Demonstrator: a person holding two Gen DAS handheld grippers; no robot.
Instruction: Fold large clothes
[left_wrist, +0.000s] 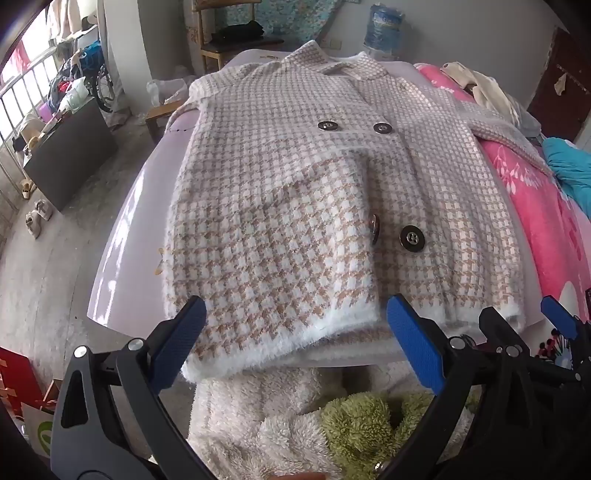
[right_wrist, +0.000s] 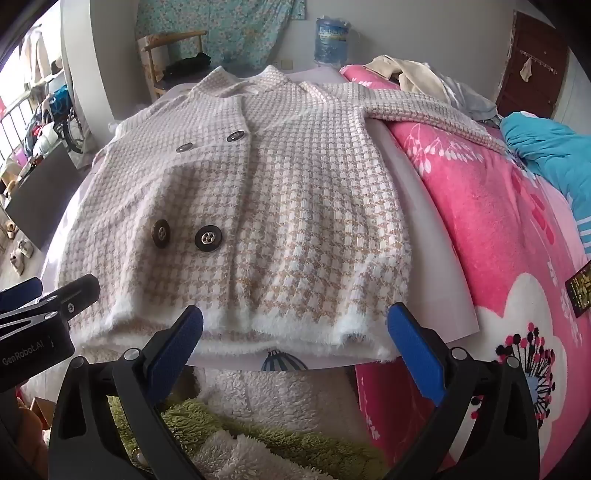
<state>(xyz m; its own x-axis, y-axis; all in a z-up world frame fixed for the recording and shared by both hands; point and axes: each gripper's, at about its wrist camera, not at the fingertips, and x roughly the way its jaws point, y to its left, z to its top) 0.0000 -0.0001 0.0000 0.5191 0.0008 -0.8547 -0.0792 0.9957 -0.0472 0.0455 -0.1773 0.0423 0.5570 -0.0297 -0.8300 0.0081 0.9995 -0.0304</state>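
A beige-and-white houndstooth coat (left_wrist: 314, 206) with dark buttons lies front-up on a pale folding board (left_wrist: 133, 236) on the bed; it also shows in the right wrist view (right_wrist: 280, 221). Its left sleeve is folded across the front; its right sleeve (right_wrist: 436, 114) stretches out over the pink bedding. My left gripper (left_wrist: 295, 343) is open, empty, at the coat's fluffy white hem, left half. My right gripper (right_wrist: 295, 343) is open, empty, at the hem's right half. Each gripper shows at the edge of the other's view.
Pink floral bedding (right_wrist: 498, 229) lies right of the board, with a blue garment (right_wrist: 554, 147) and beige clothes (right_wrist: 406, 74) on it. White and green fleece (left_wrist: 332, 417) lies below the hem. The floor, a dark cabinet (left_wrist: 70, 155) and a wooden chair (left_wrist: 229, 40) are at the left.
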